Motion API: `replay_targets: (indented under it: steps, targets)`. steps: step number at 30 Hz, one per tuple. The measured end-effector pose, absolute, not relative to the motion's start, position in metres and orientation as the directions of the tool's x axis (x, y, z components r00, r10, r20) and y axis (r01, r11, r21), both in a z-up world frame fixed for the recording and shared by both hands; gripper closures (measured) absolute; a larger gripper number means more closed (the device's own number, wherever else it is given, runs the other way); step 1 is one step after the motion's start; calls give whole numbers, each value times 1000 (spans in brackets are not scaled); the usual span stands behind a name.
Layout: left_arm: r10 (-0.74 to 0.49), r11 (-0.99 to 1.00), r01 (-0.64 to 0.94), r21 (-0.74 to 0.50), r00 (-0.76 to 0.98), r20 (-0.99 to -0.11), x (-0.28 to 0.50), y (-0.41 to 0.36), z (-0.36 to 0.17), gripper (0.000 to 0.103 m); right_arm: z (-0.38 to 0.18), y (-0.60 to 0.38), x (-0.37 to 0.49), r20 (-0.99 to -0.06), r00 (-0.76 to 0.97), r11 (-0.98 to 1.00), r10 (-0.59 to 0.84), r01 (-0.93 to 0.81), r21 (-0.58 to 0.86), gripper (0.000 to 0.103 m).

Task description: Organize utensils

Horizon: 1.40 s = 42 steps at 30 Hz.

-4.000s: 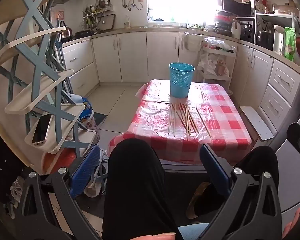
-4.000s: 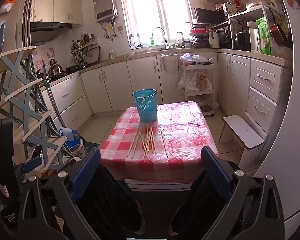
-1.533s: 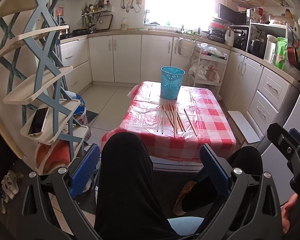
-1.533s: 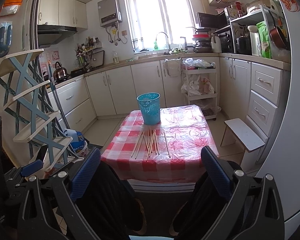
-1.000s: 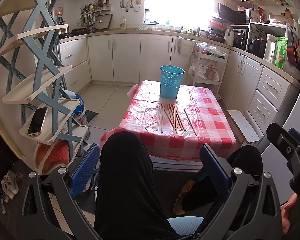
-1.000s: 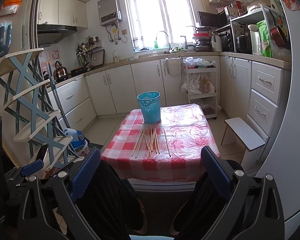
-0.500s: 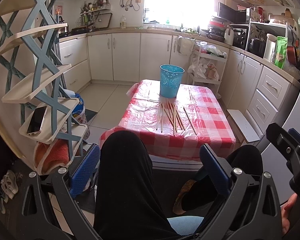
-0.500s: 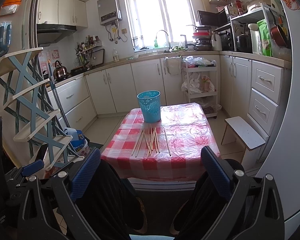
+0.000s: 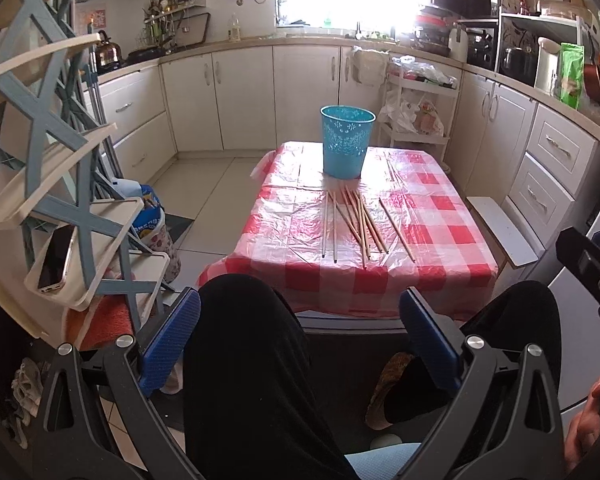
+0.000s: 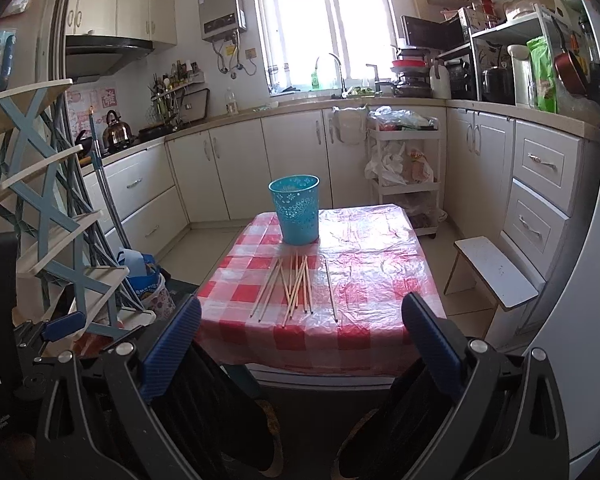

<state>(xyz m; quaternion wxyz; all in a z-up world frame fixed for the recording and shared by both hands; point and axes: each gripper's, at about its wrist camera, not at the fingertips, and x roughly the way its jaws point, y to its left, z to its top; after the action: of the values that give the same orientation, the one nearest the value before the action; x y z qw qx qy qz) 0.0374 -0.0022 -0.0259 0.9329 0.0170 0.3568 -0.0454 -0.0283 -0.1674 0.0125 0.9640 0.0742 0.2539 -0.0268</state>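
Note:
Several wooden chopsticks (image 9: 354,220) lie loose on a red-and-white checked tablecloth (image 9: 440,236), in front of a blue perforated bin (image 9: 347,146) that stands upright at the table's far middle. The right wrist view shows the same chopsticks (image 10: 296,286) and bin (image 10: 296,209). My left gripper (image 9: 299,336) is open and empty, held low over the person's black-trousered knees, well short of the table. My right gripper (image 10: 300,336) is open and empty too, also short of the table's near edge.
A blue-and-cream shelf rack (image 9: 56,184) with a phone (image 9: 56,258) on it stands at the left. A small white stool (image 10: 496,270) sits right of the table. White cabinets and a trolley (image 10: 406,168) line the back and right walls.
Both views have shifted only slightly; the table appears a little nearer. Both grippers stay open and empty. The chopsticks and bin have not moved.

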Motion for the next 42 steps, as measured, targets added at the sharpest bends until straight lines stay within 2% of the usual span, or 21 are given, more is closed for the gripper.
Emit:
replay_targets:
  steps: [8, 19, 21, 26, 28, 34, 40, 42]
  targets:
    - [-16, 999, 44, 25, 741, -671, 132, -11, -38, 7, -22, -205, 64, -565, 825, 983, 2, 103, 153, 7]
    - [-103, 995, 71, -74, 662, -742, 252, -37, -83, 8, -96, -231, 188, -713, 700, 986, 29, 99, 136, 9]
    - [-111, 994, 67, -88, 639, -761, 277, -37, -98, 12, -112, -232, 207, -742, 669, 987, 39, 91, 134, 28]
    - [-111, 993, 99, -66, 579, -808, 333, -49, -138, 19, -149, -234, 253, -797, 600, 988, 67, 72, 137, 50]
    - [-115, 991, 124, -53, 571, -813, 346, -54, -149, 20, -161, -234, 268, -810, 583, 990, 61, 68, 124, 53]
    - [-95, 988, 154, -18, 508, -856, 387, -61, -186, 41, -186, -238, 300, -845, 532, 991, 61, 66, 112, 62]
    - [-120, 980, 199, -25, 481, -868, 399, -69, -201, 52, -197, -238, 314, -847, 528, 994, 57, 52, 99, 66]
    - [-137, 976, 212, -39, 472, -871, 403, -69, -206, 58, -197, -236, 317, -846, 531, 995, 47, 47, 85, 71]
